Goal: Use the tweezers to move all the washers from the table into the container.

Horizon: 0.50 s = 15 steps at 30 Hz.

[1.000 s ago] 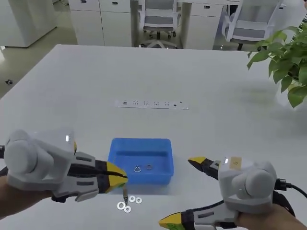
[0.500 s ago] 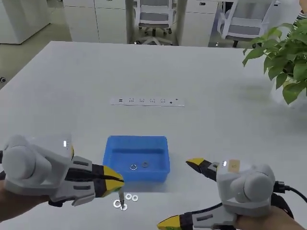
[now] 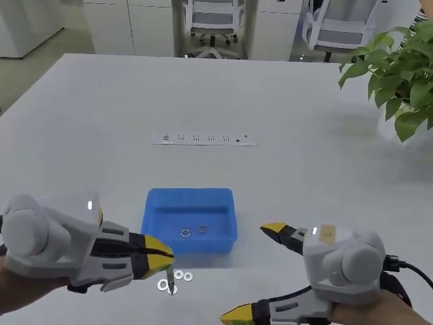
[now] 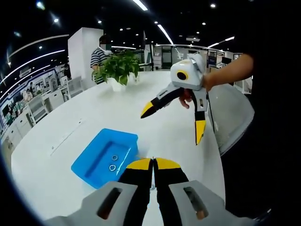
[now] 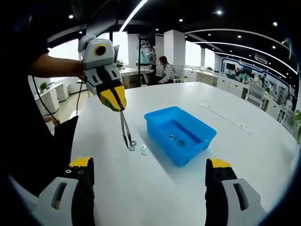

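Lying on the white table (image 3: 270, 101) just in front of the blue container (image 3: 190, 203), three washers (image 3: 177, 277) cluster together; two more sit inside the container. The tips of the tweezers (image 5: 125, 129) come down right at this cluster, though whether they pinch one is too small to tell. The left gripper (image 3: 166, 256) has its jaws pressed together on the tweezers. The right gripper (image 3: 247, 271) hangs nearby, jaws spread wide and empty. A power strip (image 3: 203, 139) lies beyond the container.

Bright even overhead lighting, soft shadows, fisheye-warped edges, sharp focus
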### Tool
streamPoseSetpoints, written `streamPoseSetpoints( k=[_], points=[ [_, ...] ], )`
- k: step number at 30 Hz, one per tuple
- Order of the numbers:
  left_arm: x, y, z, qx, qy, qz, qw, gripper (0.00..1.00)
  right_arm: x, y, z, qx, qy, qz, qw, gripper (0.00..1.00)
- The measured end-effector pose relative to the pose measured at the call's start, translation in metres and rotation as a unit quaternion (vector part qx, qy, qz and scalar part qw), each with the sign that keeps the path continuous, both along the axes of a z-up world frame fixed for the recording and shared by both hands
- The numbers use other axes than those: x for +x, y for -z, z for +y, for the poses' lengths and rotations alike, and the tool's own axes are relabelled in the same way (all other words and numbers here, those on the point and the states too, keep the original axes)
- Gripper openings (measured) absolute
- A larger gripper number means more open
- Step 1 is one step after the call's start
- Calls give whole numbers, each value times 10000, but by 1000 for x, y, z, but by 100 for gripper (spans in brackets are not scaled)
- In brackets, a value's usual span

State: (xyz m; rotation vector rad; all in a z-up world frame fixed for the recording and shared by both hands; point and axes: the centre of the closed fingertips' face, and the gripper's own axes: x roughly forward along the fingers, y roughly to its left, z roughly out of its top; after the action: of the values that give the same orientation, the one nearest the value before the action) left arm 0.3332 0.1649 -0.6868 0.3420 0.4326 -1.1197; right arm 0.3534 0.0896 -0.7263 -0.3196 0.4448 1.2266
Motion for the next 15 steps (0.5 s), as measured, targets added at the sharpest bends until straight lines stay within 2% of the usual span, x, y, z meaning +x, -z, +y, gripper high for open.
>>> streamPoseSetpoints(
  k=[4, 5, 9, 15],
  points=[
    [0, 5, 0, 41, 22, 5, 10000, 5, -2, 2, 1, -20, -31, 14, 10000, 99],
    [0, 4, 0, -19, 23, -2, 10000, 5, -2, 2, 1, -19, -50, 9, 10000, 99],
    [0, 5, 0, -8, 27, -15, 10000, 5, -3, 4, 3, -33, -107, 10, 9999, 98],
    [0, 5, 1, -6, 56, 3, 10000, 5, -9, 7, 13, -55, -390, -44, 9992, 93]
  ],
)
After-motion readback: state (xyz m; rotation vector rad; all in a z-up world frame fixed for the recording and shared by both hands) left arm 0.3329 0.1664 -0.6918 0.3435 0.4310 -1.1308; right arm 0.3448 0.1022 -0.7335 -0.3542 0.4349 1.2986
